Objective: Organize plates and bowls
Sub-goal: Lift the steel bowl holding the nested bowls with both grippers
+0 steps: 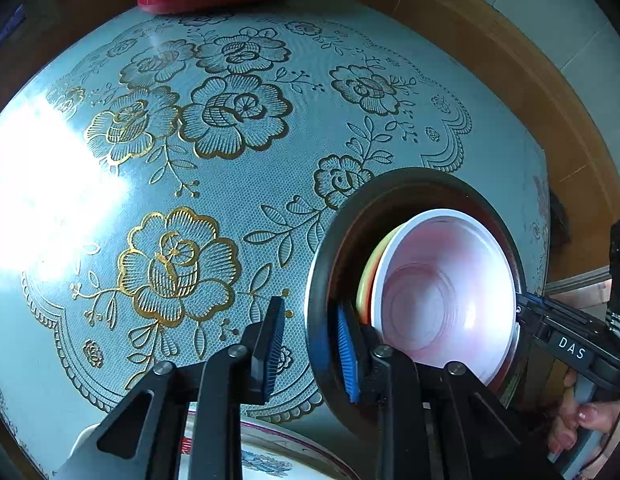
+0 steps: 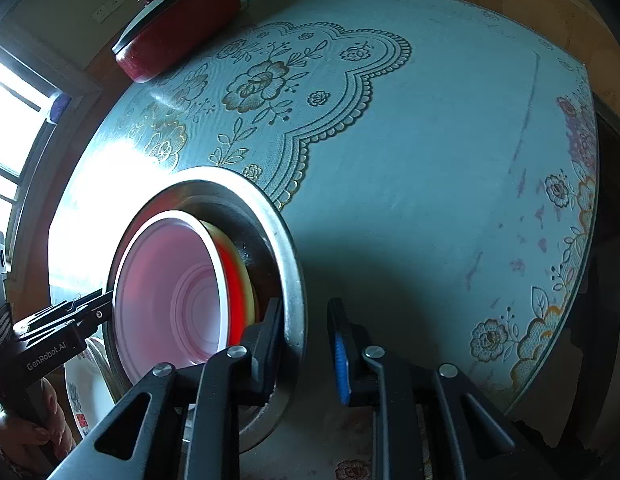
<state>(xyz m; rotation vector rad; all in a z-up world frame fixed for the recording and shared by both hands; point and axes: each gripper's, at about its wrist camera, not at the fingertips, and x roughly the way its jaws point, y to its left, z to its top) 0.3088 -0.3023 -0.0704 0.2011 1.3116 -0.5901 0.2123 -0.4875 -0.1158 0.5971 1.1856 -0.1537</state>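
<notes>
A round table under a pale blue cloth (image 1: 238, 184) printed with gold flowers fills our view, a red lidded pan (image 2: 178, 24) at its far edge. On it sits a wide metal basin (image 2: 288, 264) holding a white plastic bowl (image 1: 442, 300) nested over yellow and red ones. Our left gripper (image 1: 310, 352) straddles the basin's rim, and our right gripper (image 2: 306, 352) straddles the opposite rim; both are nearly closed on it. A white floral plate (image 1: 270, 460) lies below.
</notes>
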